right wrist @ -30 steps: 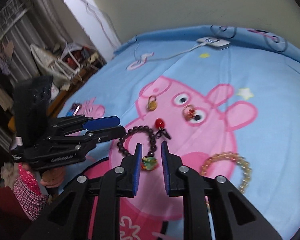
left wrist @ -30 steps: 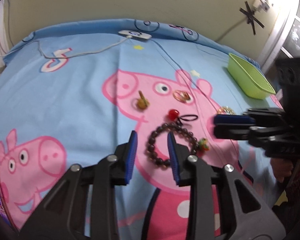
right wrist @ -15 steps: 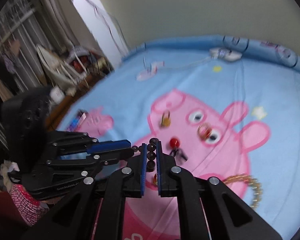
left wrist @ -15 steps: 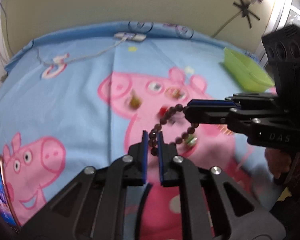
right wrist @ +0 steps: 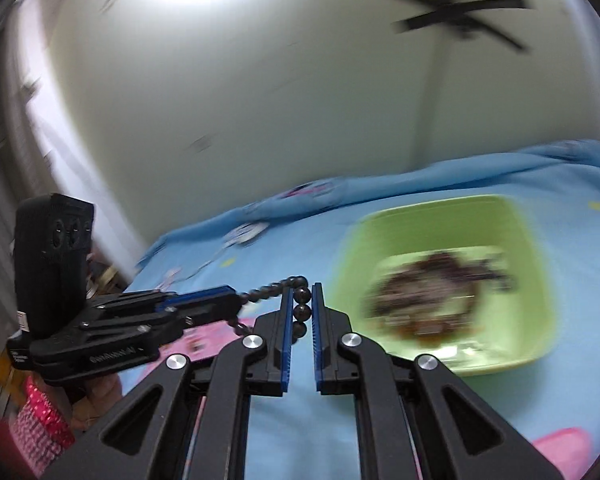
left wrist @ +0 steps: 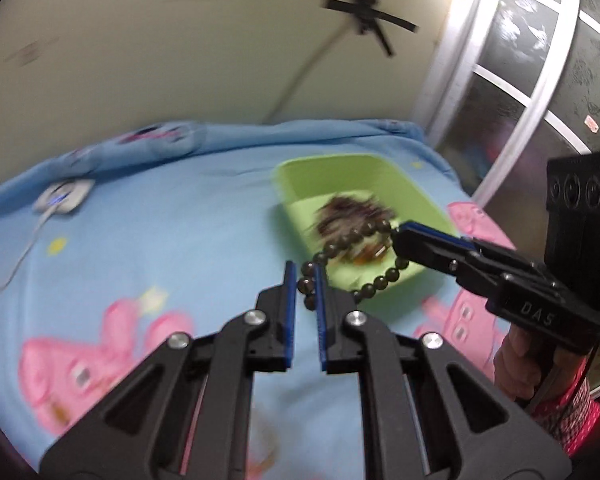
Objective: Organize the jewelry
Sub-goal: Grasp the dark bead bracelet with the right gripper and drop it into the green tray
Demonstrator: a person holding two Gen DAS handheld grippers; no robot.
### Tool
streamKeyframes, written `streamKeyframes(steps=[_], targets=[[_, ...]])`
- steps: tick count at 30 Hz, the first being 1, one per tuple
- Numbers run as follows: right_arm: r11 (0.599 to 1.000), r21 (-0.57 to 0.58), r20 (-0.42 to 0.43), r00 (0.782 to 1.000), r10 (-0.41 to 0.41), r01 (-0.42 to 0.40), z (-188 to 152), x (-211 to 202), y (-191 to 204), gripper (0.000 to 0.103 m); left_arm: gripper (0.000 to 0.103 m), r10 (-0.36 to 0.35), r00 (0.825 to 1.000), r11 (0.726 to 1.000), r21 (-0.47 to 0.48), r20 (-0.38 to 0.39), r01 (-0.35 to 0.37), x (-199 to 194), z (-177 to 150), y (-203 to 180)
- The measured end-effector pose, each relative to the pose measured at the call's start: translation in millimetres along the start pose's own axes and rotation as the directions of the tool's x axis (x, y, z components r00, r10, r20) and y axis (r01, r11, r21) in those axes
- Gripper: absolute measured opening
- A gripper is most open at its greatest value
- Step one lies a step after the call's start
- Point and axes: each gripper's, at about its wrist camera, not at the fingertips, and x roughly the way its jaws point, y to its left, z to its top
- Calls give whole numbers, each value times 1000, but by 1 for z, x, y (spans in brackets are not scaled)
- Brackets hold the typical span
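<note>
**Beaded bracelet held between two grippers beside the green tray**

While both grippers clamp the dark beaded bracelet [left wrist: 354,236], the loop hangs stretched between them above the blue cartoon-print bedspread [left wrist: 160,240]. Left wrist view: the left gripper [left wrist: 304,280] has its blue pads closed on a few beads at the loop's near end; from there the beads run toward 2 o'clock to the right gripper [left wrist: 400,236], which enters from 3 o'clock and pinches the far end. Behind the bracelet, at about 1 o'clock from the left gripper, sits the green tray [left wrist: 340,168], holding a blurred dark heap of jewelry [left wrist: 352,210]. A white charger with its cable [left wrist: 62,198] lies at 10 o'clock on the bedspread; a cream wall with black tape and a white-framed glass door [left wrist: 540,80] close the room.

Right wrist view: the left gripper [right wrist: 232,294] comes in from 9 o'clock, a hand in a pink patterned sleeve [right wrist: 40,412] below it. The right gripper [right wrist: 302,300] is shut on two or three beads, with the tray at its 2 o'clock. Only this view shows the tray's full outline; only the left view shows the door. Both pictures are motion-blurred.
</note>
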Motion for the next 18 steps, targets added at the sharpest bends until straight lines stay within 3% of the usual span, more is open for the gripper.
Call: streamKeyframes(steps=[5, 8, 9, 12, 15, 18], targets=[[994, 42, 20, 994, -104, 104, -3, -9, -39, 0, 8, 2, 999, 999, 41, -32, -1, 51, 23, -38], [988, 76, 24, 991, -134, 132, -10, -6, -49, 0, 8, 41, 993, 998, 41, -114, -36, 80, 28, -44], [986, 86, 30, 989, -143, 140, -11, -7, -50, 7, 8, 51, 989, 998, 28, -136, -47, 83, 27, -41], [988, 77, 114, 983, -142, 134, -5, -19, -49, 27, 8, 46, 995, 999, -23, -90, -48, 60, 24, -22], [994, 71, 219, 971, -97, 84, 0, -40, -38, 27, 8, 64, 998, 993, -97, 8, -63, 7, 16, 15], [1000, 28, 273, 962, 0, -8, 0, -51, -15, 27, 8, 139, 988, 977, -176, 73, -125, -38, -1, 57]])
